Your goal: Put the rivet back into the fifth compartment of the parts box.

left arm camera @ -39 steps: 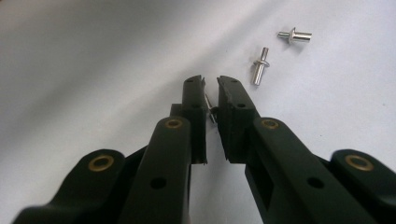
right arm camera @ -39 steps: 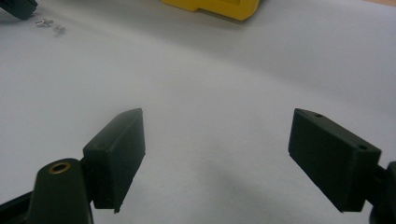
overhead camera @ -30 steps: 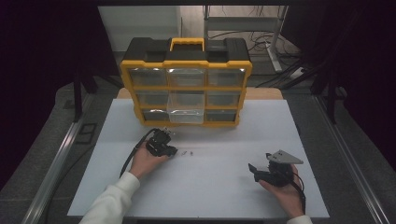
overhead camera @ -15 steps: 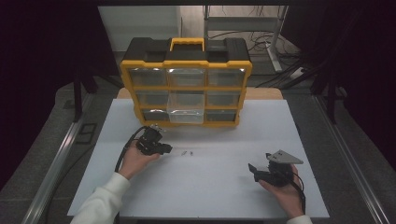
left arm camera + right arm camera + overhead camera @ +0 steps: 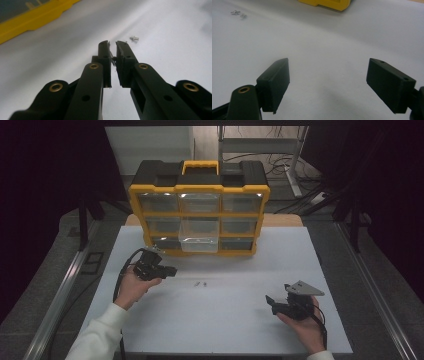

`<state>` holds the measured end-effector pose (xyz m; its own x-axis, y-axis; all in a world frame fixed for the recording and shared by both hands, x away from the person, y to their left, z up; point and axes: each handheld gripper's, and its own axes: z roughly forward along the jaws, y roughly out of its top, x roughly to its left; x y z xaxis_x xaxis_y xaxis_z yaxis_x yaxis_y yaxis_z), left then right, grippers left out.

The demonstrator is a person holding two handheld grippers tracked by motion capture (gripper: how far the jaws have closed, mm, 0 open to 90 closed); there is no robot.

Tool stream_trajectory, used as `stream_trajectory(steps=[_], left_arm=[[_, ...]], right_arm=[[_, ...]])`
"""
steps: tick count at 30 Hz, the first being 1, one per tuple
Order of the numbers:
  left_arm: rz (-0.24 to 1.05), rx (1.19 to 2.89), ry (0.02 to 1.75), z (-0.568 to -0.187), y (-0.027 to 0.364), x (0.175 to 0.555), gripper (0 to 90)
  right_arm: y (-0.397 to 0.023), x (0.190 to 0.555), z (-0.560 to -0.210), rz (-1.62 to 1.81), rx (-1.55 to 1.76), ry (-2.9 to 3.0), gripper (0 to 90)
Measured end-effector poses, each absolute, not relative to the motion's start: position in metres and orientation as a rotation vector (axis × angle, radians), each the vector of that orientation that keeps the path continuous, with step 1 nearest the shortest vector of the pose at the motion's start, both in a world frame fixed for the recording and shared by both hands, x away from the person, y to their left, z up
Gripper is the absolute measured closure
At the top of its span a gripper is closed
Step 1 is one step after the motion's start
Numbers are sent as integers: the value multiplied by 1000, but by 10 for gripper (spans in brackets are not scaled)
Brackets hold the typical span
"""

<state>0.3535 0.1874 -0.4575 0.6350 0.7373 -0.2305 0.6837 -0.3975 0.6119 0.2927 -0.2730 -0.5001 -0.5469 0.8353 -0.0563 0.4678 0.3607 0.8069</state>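
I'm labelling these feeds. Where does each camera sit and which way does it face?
High view: above the person's side, looking forward and down at the table and organizer; both hands, tongs.
Left gripper view: on the left tongs, facing a screw.
Right gripper view: on the right tongs, facing bare table.
All share the screws and organizer.

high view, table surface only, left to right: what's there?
left gripper → two small screws → right gripper. The yellow organizer case stands farther back and spans the middle, so it has no clear place in the order.
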Motion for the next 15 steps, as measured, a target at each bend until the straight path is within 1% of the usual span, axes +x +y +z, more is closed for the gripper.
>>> stream_trajectory(steps=[15], left_arm=[[116, 2148, 1094, -449, 190, 353, 832]], right_arm=[[-273, 293, -500, 1058, 1129, 2165, 195]])
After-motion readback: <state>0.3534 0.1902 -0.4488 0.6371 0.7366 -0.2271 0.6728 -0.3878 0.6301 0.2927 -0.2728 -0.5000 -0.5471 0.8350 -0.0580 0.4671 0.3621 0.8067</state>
